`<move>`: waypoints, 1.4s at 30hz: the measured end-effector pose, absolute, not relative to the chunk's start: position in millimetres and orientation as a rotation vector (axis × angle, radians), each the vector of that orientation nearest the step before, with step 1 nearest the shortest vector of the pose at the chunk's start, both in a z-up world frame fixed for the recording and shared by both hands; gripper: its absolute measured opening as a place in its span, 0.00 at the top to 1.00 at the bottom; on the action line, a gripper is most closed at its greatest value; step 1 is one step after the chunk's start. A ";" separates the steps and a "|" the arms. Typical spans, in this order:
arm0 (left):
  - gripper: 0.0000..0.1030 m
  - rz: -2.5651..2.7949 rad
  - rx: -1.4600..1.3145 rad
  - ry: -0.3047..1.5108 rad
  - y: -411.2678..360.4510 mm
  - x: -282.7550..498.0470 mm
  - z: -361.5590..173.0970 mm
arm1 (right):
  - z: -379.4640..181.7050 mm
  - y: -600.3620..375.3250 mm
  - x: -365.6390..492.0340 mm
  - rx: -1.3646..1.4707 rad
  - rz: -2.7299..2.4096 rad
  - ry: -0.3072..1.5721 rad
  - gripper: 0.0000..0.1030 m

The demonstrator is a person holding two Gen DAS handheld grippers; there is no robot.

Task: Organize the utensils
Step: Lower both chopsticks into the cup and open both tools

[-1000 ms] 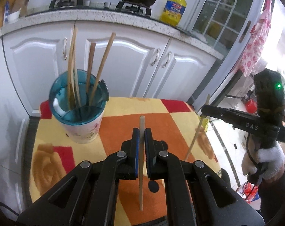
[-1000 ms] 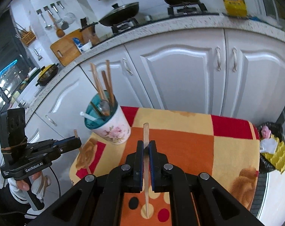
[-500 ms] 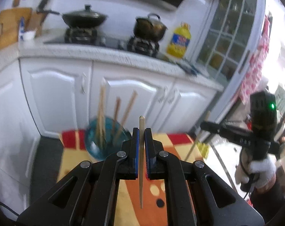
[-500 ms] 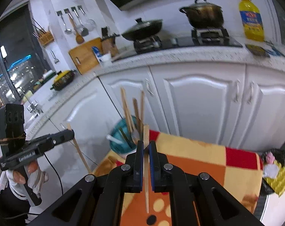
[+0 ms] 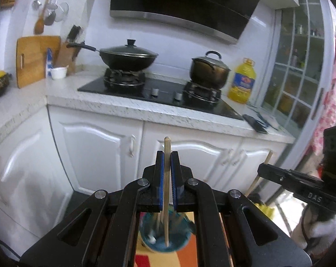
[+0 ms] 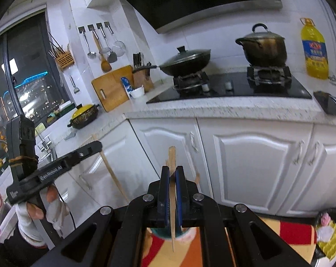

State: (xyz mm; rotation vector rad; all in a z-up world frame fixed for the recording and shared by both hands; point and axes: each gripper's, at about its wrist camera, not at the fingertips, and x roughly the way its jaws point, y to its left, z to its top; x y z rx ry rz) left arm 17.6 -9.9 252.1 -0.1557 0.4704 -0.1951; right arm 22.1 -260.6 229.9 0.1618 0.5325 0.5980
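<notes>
My left gripper (image 5: 167, 155) is shut on a wooden chopstick (image 5: 167, 191) held upright; its lower tip hangs over the mouth of the teal-lined cup (image 5: 165, 237), which holds several chopsticks and a white spoon. My right gripper (image 6: 172, 171) is shut on another wooden chopstick (image 6: 172, 200), also upright, above the same floral cup (image 6: 168, 237), mostly hidden by the jaws. Each gripper shows in the other's view, the right one (image 5: 262, 171) at right, the left one (image 6: 96, 144) at left.
The cup stands on a low table with an orange, yellow and red cloth (image 6: 285, 229). Behind are white cabinets (image 5: 101, 151), a counter with a wok (image 5: 127, 56), a pot (image 5: 209, 70) and an oil bottle (image 5: 242, 81). A bin bag (image 6: 328, 233) sits at right.
Both grippers have risen and tilted up, so the cup has dropped from mid-frame to under the jaws. Each chopstick now hangs over the cup. Both stay gripped.
</notes>
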 end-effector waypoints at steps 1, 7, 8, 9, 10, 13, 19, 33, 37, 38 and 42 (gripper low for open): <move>0.96 -0.188 -0.156 0.469 -8.6 22.7 252.4 | 231.1 -255.0 28.9 0.166 0.602 0.528 0.95; 0.96 -0.139 -0.130 0.482 -6.4 50.7 233.4 | 227.7 -231.5 62.4 0.156 0.581 0.499 0.95; 0.96 -0.129 -0.124 0.489 -7.0 54.6 226.9 | 223.5 -225.6 68.6 0.145 0.574 0.500 0.95; 0.96 -0.121 -0.119 0.495 -8.6 57.5 221.2 | 219.3 -220.9 73.8 0.137 0.572 0.505 0.95; 0.96 -0.113 -0.116 0.505 -9.7 61.4 213.9 | 213.6 -216.3 77.8 0.126 0.567 0.509 0.95; 0.96 -0.086 -0.099 0.524 -13.5 69.3 193.3 | 195.2 -202.7 88.8 0.078 0.543 0.513 0.95; 0.96 -0.082 -0.064 0.577 -23.8 74.7 161.1 | 155.5 -195.3 103.2 0.063 0.549 0.581 0.95; 0.96 -0.086 -0.095 0.664 -27.5 71.9 133.9 | 114.0 -204.8 108.9 0.093 0.602 0.741 0.91; 0.89 -0.085 -0.123 0.684 -24.1 70.6 133.7 | 118.3 -208.0 100.5 0.088 0.600 0.728 0.82; 0.83 -0.081 -0.122 0.685 -23.9 70.5 134.4 | 119.2 -208.9 98.3 0.090 0.599 0.725 0.79; 0.77 -0.071 -0.114 0.684 -23.8 64.2 136.6 | 122.0 -213.6 90.6 0.094 0.586 0.712 0.77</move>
